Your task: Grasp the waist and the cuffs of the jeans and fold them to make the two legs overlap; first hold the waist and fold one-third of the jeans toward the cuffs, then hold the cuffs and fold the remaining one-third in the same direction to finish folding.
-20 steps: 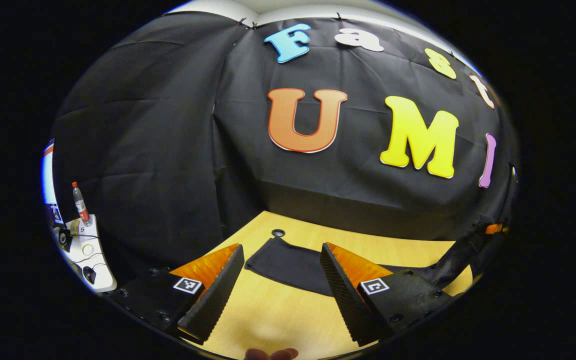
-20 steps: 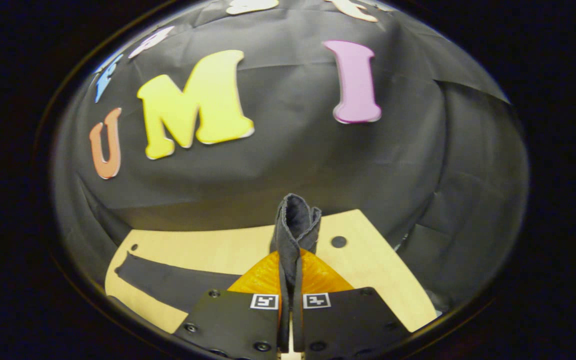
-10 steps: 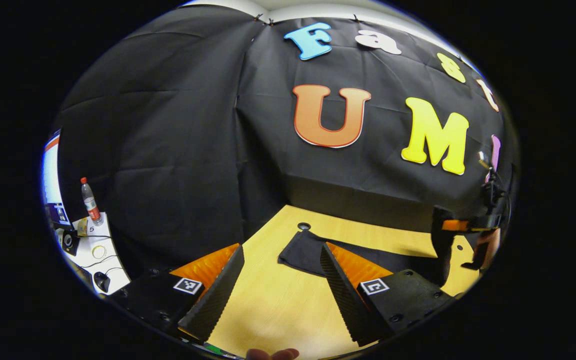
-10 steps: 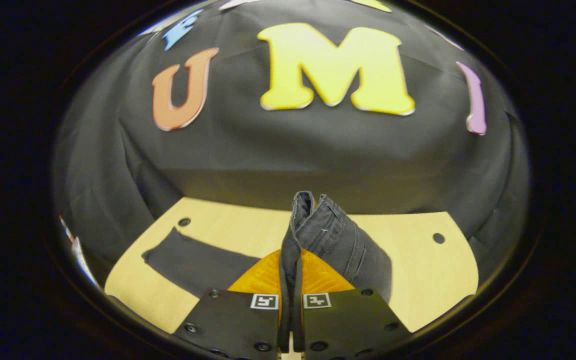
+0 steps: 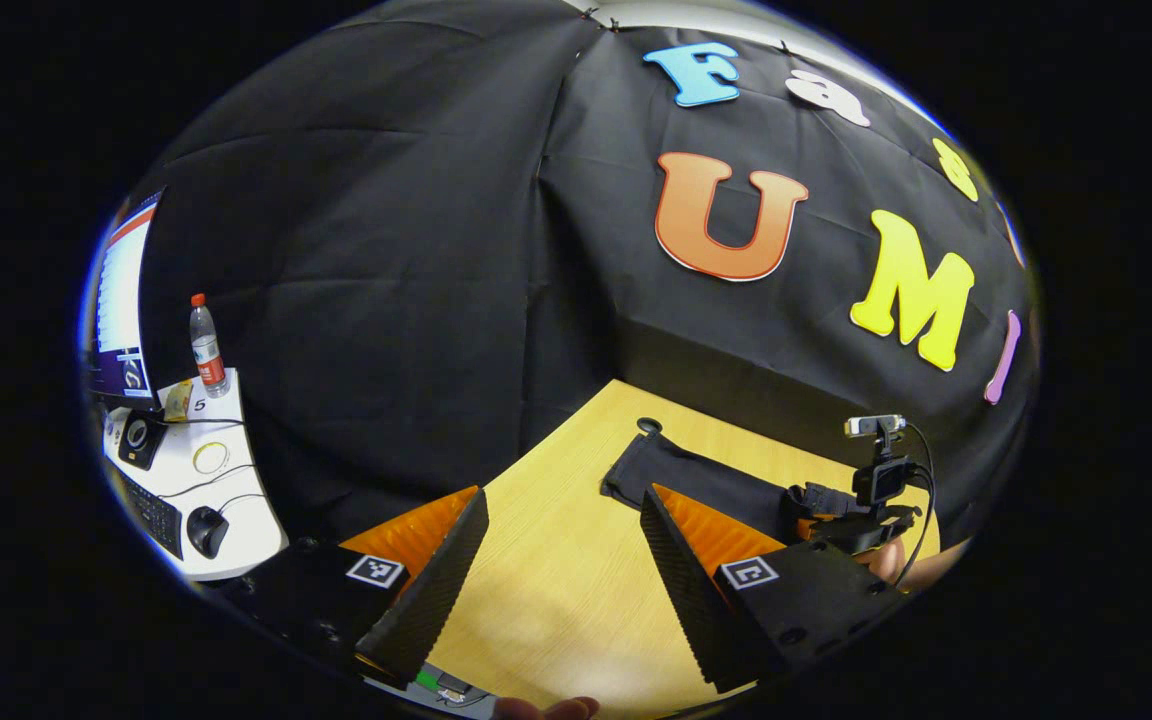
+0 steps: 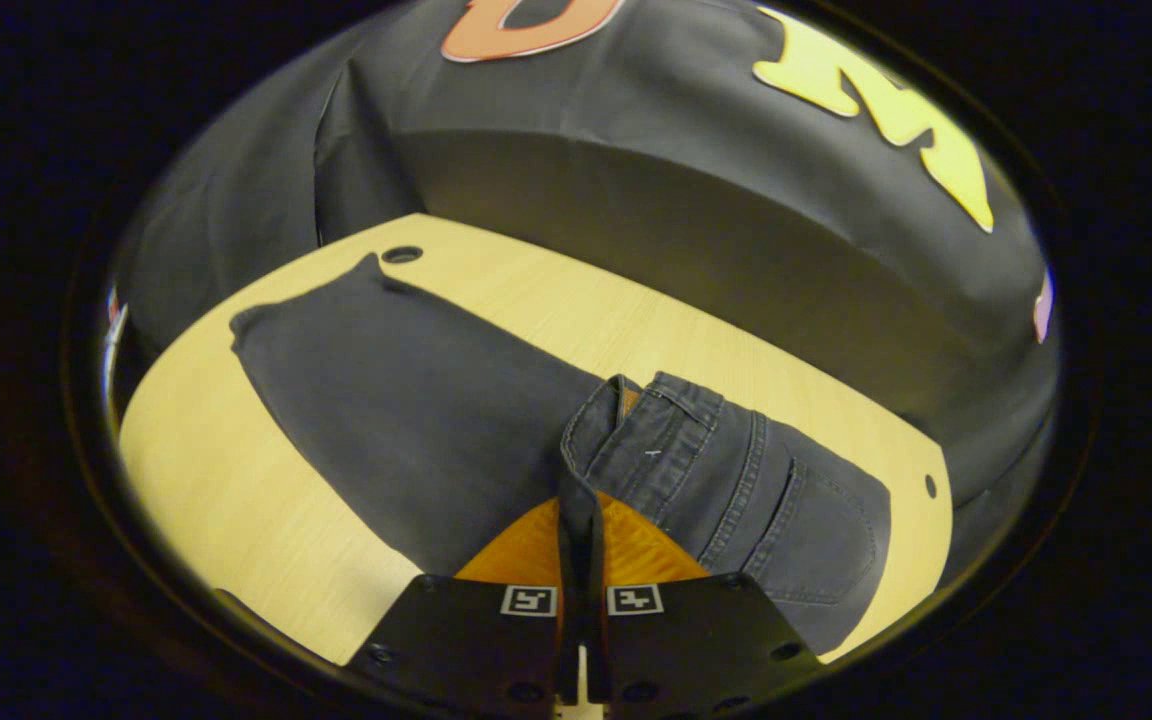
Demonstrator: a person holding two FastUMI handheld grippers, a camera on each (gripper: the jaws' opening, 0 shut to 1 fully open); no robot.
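Right gripper (image 6: 581, 560): clenched tight on the waistband of the dark grey denim jeans (image 6: 416, 400) — both fingers press a pinched ridge of cloth that stands up between them in the right gripper view.

Jeans: spread flat on the light wooden table (image 6: 206, 470). The waist end, with its back pocket and seams showing, lies to the right of the pinched ridge; the legs run away to the far left, with the cuffs ending just beside a small round hole (image 6: 402, 254) in the tabletop.

Left gripper (image 5: 561, 560): released, fingers wide apart with nothing between them, just bare tabletop under it. It hangs over the near part of the table, well apart from the cloth.

Cuffs from the left gripper view: the cuff end (image 5: 636, 470) lies beyond the gripper's right finger, with that same round hole at its far corner.

Other gripper in the left gripper view: the right-hand tool (image 5: 866, 500) sits at the far right over the jeans — small camera on top, a black cable looping off it, and a bit of the hand (image 5: 921, 568) that holds it showing below.

Off to the left: a white side desk (image 5: 196, 480) with a clear plastic bottle with a red cap (image 5: 204, 345), a dark computer mouse (image 5: 206, 528) and the edge of a monitor (image 5: 121, 300).
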